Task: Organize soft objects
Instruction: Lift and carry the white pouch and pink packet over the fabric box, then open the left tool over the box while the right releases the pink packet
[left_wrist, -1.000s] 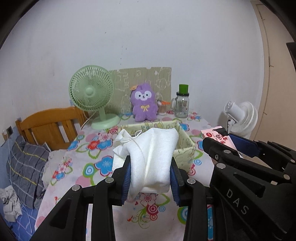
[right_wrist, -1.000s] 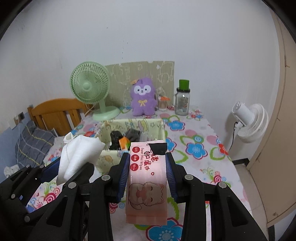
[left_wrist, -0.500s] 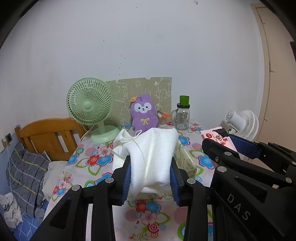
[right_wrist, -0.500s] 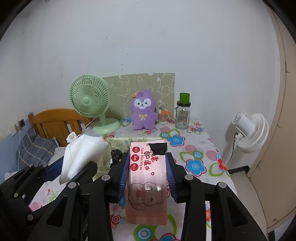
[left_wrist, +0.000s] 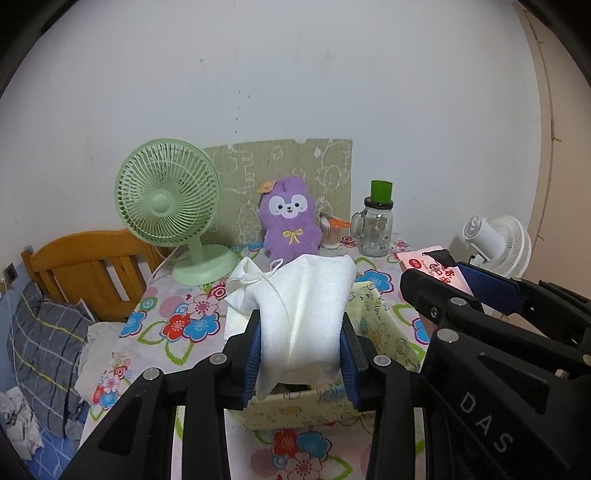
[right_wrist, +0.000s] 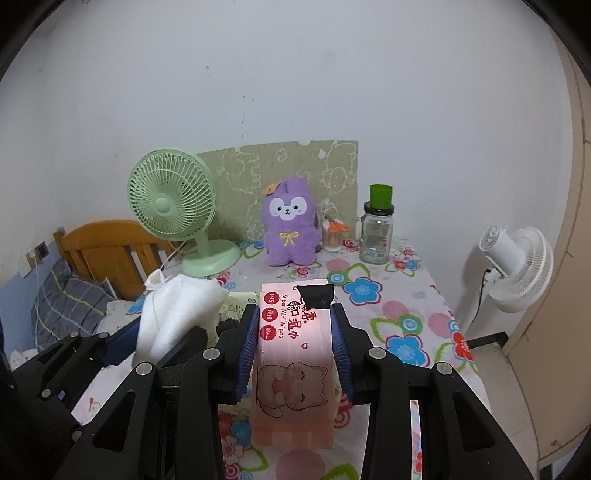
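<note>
The table (right_wrist: 413, 317) wears a white cloth printed with blue, red and pink flowers. Along its far edge, against the wall, stand 4 things: a green desk fan (right_wrist: 173, 210) at 10 o'clock, a purple plush toy (right_wrist: 290, 225) at 12 o'clock, a small cup with an orange lid (right_wrist: 334, 236) just beside the plush toy, and a glass jar with a green cap (right_wrist: 376, 232) at 1 o'clock. A patterned green board (right_wrist: 295, 166) leans upright behind the plush toy. Near the front edge sits a pale yellow fabric box (left_wrist: 384, 332), its printed walls showing at 5 o'clock in the left wrist view.
</note>
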